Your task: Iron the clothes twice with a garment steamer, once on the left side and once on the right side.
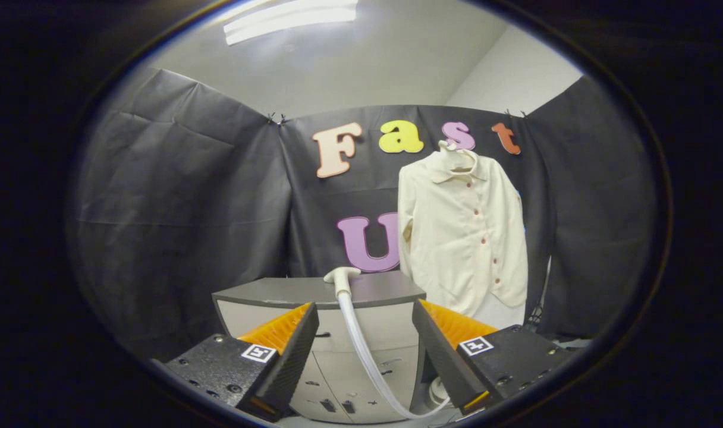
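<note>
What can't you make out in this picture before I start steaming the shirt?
- Steamer head, gripper view: too small to tell its face or whether steam comes out.
- Hose: its far end runs behind one finger of the open gripper.
- Shirt: the cabinet covers part of its hem; its back faces the wall.
- Hanger: mostly inside the collar.

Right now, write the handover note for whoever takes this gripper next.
Gripper: open, holding nothing, fingers apart and aimed at the cabinet.
White garment steamer head: lying on the grey-topped cabinet, just beyond the fingers; its pale hose hangs down the cabinet front.
Cream button-front shirt: hanging on the booth wall, beyond the cabinet.
Done: no sign of steaming yet.
Left: grasp the steamer, pass over the left side, then the right.
</note>
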A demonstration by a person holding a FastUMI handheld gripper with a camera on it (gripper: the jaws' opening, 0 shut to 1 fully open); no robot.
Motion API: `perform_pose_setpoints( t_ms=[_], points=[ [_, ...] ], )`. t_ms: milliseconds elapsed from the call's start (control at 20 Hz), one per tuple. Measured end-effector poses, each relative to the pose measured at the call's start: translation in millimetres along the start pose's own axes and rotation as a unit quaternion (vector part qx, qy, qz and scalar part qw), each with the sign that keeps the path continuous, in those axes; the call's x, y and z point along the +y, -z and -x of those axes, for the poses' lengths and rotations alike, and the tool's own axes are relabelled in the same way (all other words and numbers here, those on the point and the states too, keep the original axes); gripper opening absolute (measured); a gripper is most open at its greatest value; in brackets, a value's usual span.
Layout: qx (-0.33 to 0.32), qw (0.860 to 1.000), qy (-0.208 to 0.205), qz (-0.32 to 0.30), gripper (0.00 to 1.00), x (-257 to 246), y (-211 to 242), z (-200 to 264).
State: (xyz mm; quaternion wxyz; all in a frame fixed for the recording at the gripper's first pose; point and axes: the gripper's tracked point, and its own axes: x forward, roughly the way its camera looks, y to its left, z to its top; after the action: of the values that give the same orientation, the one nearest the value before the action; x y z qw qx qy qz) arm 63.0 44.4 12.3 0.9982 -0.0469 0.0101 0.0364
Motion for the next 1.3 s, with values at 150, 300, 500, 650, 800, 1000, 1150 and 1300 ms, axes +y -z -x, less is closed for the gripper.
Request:
perform_pose_setpoints(
  t_ms=[150,300,500,650,800,1000,1150,1300],
  points=[
    [0.01,1.0,-0.024,-0.003,0.96,17.8,-7.8,-33.0],
    [0.049,0.997,-0.06,-0.015,0.96,40.9,-6.3,-75.7],
    [0.121,0.988,-0.1,0.007,0.96,67.0,7.4,-139.9],
    [0.182,0.977,-0.106,0.039,0.97,68.6,31.1,-183.8],
    [0.243,0.964,-0.104,0.044,0.97,68.4,55.9,-217.9],
    [0.316,0.944,-0.088,0.031,0.97,67.0,86.1,-255.3],
    [0.346,0.934,-0.08,0.034,0.96,68.4,101.2,-281.6],
    [0.366,0.927,-0.073,0.042,0.96,72.0,113.3,-296.7]
  ],
)
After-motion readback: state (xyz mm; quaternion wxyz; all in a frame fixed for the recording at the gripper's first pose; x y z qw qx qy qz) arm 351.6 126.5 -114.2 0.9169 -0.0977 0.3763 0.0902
